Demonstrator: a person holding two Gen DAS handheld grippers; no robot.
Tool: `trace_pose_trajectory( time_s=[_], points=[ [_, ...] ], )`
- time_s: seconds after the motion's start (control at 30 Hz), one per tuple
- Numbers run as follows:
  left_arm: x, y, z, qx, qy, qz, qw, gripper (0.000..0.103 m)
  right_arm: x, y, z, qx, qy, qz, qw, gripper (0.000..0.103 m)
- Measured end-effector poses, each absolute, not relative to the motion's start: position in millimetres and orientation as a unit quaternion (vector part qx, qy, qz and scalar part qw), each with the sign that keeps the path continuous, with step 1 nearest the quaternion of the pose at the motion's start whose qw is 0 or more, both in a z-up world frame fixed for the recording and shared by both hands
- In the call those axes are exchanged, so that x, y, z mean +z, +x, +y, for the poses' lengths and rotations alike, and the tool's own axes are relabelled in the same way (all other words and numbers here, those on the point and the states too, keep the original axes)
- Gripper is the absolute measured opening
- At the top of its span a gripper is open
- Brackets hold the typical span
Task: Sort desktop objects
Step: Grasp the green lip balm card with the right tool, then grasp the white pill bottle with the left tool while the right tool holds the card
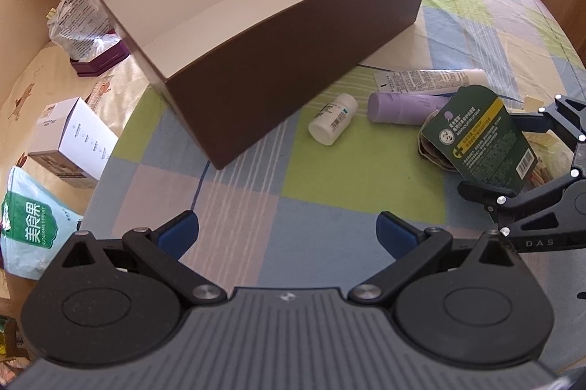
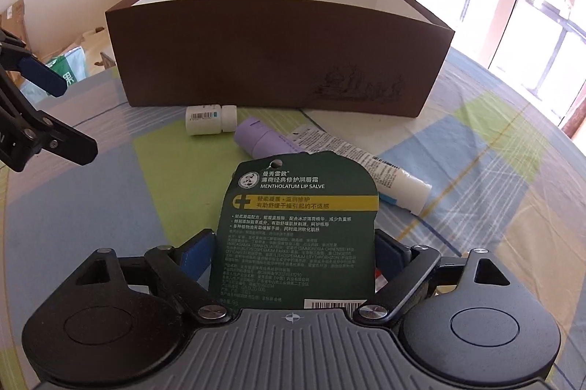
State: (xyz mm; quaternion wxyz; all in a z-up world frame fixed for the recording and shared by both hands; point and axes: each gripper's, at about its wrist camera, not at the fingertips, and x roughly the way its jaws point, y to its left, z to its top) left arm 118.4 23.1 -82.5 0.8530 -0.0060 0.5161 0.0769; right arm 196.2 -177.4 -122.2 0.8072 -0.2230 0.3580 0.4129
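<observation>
Mentholatum lip salve card (image 2: 298,236), dark green with a yellow band, stands upright between the blue pads of the right gripper (image 2: 293,251), which is clamped on its two side edges. The card is held above the checked cloth of the bench (image 2: 494,170), in front of the long side of the brown box (image 2: 278,64). The box is open at the top, its inside is white, and nothing can be seen in it.

Between the box and the card lie three things on the cloth. A white pill bottle (image 2: 210,119) rests on its side just beside the box wall. A lilac tube (image 2: 258,140) lies near it, partly hidden behind the top of the card. A white tube (image 2: 366,166) with small print lies beside the lilac one, its cap pointing away from the box.

The left gripper (image 1: 287,236) hovers over the cloth in front of the box corner, its pads wide apart and holding nothing.
</observation>
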Motion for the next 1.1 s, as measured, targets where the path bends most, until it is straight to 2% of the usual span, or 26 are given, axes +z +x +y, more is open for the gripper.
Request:
trace_pose_trajectory(
  time_s=[0.33,0.53,0.63,0.73,0.8,0.87,1.0,1.1],
  points=[
    [-97.4,139.9,8.5,0.017,0.042,0.488,0.871,0.095,-89.9,199.1,-203.3,0.395,-0.166,0.352,0.832,0.091],
    [-109.4,166.9,-2.8,-0.026,0.116,0.465,0.878,0.071,-78.1,203.3,-218.0,0.377,-0.137,0.361,0.842,0.091],
    [-115.1,179.5,-7.9,-0.043,0.151,0.459,0.875,0.068,-76.0,203.3,-223.4,0.371,-0.129,0.366,0.844,0.091],
    [-120.9,191.7,-11.3,-0.057,0.174,0.460,0.869,0.059,-74.9,203.1,-227.8,0.366,-0.127,0.368,0.845,0.091],
    [-125.6,201.0,-13.2,-0.062,0.181,0.465,0.864,0.058,-74.0,203.1,-230.2,0.365,-0.125,0.368,0.846,0.091],
    [-130.5,207.7,-13.3,-0.066,0.183,0.473,0.859,0.048,-73.1,202.9,-232.3,0.364,-0.123,0.368,0.847,0.091],
    [-134.0,213.7,-6.9,-0.069,0.155,0.490,0.855,0.041,-71.1,202.1,-235.2,0.366,-0.118,0.367,0.847,0.091],
    [-133.1,214.2,-0.7,-0.077,0.121,0.503,0.852,0.022,-70.5,201.5,-237.5,0.370,-0.115,0.369,0.845,0.091]
  ],
)
